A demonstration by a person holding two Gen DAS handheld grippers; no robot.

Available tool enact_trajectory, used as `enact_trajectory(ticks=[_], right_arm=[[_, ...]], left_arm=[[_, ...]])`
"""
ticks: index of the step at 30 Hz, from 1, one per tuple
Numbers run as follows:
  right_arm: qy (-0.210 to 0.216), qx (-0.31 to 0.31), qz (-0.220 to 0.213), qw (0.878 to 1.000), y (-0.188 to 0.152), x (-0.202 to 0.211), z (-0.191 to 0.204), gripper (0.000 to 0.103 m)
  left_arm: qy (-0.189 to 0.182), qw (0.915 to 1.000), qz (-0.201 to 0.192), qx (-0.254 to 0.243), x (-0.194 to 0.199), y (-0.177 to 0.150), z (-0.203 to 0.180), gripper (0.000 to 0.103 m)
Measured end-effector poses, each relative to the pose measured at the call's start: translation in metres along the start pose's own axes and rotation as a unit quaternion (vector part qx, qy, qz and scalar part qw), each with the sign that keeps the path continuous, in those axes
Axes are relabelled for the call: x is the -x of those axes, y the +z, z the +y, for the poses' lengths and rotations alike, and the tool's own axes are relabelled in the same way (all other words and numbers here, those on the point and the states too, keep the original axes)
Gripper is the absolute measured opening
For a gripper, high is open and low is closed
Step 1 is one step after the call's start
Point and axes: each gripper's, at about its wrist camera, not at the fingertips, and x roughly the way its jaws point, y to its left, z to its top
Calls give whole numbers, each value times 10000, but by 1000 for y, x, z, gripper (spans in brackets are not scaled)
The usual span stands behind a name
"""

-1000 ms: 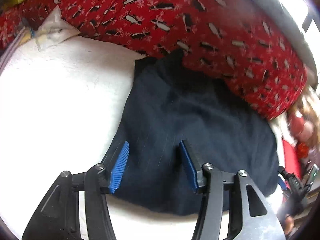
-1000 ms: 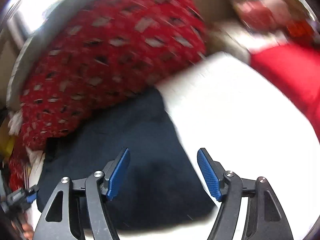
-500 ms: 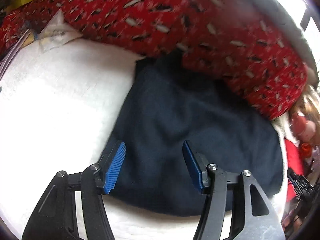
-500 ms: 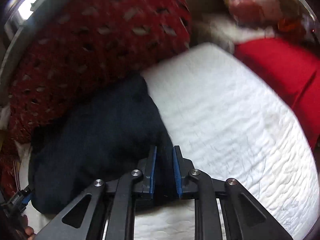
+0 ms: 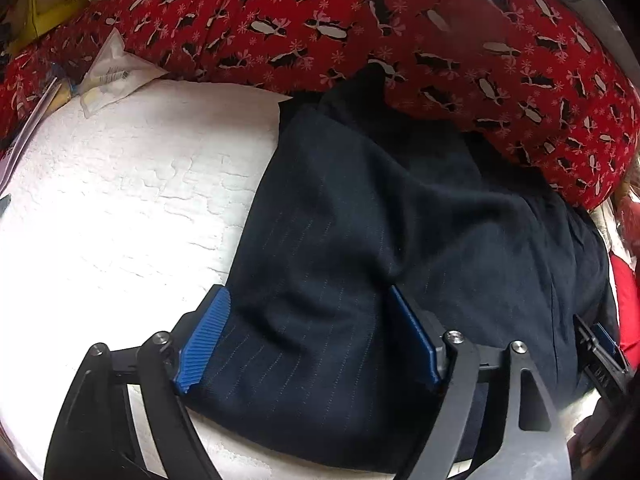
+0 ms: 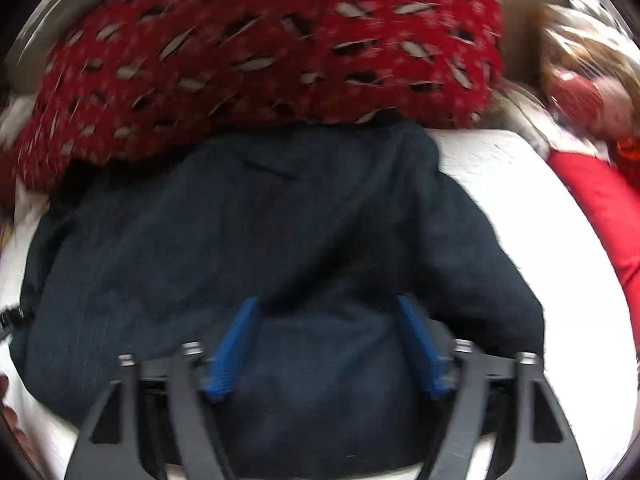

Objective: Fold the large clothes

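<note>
A dark navy pinstriped garment (image 5: 360, 240) lies folded on the white quilted bed (image 5: 120, 208). My left gripper (image 5: 308, 296) is low over its near left part. The jaws are opening: one blue pad (image 5: 204, 340) sits at the garment's left edge, the other presses a crease into the cloth, and fabric lies between them ungripped. My right gripper (image 6: 326, 302) hovers over the garment's (image 6: 260, 220) near middle, jaws opening, blurred by motion, with cloth below them. In the left wrist view the right gripper (image 5: 600, 344) shows at the lower right edge.
A red penguin-print blanket (image 5: 400, 32) is heaped along the garment's far edge and overlaps it. A white plastic packet (image 5: 112, 72) lies at the bed's far left. A red cushion (image 6: 592, 200) borders the bed on the right, with blurred clutter (image 6: 580, 64) behind it.
The right gripper, nearly shut at the garment's right edge half a second ago, has opened wide and swung left over its middle. The left gripper has widened and sunk toward the cloth.
</note>
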Motion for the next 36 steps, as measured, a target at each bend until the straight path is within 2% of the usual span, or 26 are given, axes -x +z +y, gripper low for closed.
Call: enact_trajectory(ticks=[2, 4, 6, 11, 12, 14, 16, 17, 20, 22, 24, 26, 29, 30, 31, 32, 33, 34, 36], right_arm=[[-34, 58, 1, 10000, 0, -5, 2, 91], [0, 26, -13, 10000, -1, -7, 2, 100], [-54, 77, -84, 9999, -7, -9, 9, 103], [-153, 11, -80, 9999, 1, -10, 9, 103], [-147, 21, -61, 9999, 1, -9, 8, 103], [-144, 67, 0, 9999, 3, -9, 8, 103], [-117, 186, 238, 9995, 10, -6, 7, 103], [-116, 124, 175, 9997, 13, -1, 3, 102], [-104, -393, -541, 9977, 28, 26, -24, 100], [-142, -635, -692, 9955, 42, 29, -42, 100], [-229, -892, -720, 9931, 52, 23, -61, 100], [-299, -1276, -619, 9894, 56, 11, -81, 98], [-444, -1615, 29, 9859, 50, -29, -104, 94], [-392, -1622, 235, 9857, 46, -41, -108, 93], [-392, -1622, 235, 9857, 46, -41, -108, 94], [-303, -1661, 179, 9855, 44, -43, -112, 94], [-368, -1629, 67, 9859, 46, -37, -113, 94], [-435, -1567, 86, 9867, 50, -29, -113, 91], [-221, -1569, -237, 9871, 52, -8, -110, 84]], left_arm=[[5, 10000, 1, 8, -3, 1, 1, 82], [47, 10000, -21, -10, -1, -1, -1, 84], [90, 10000, -16, 12, -2, -2, -1, 89], [-272, 9973, 335, 589, -13, -1, 21, 103], [-439, 9956, 398, 727, -15, -1, 27, 103], [-519, 9948, 421, 772, -10, 0, 31, 102], [-663, 9938, 233, 858, 9, 5, 37, 98], [-772, 9930, 57, 895, 21, 9, 39, 98], [-1013, 9903, -458, 835, 55, 35, 38, 98], [-985, 9921, -553, 550, 64, 60, 24, 98], [-808, 9944, -654, 185, 62, 85, -1, 98], [-667, 9965, -492, -69, 44, 101, -21, 98], [-207, 9992, -102, -326, -2, 112, -46, 98], [107, 9991, 110, -392, -23, 112, -51, 95], [424, 9970, 504, -400, -50, 109, -51, 91], [683, 9916, 1031, -382, -79, 105, -46, 81], [567, 9896, 1307, -182, -95, 101, -37, 84], [302, 9920, 1217, 173, -93, 103, -25, 84], [76, 9898, 1307, 557, -86, 109, -10, 78]])
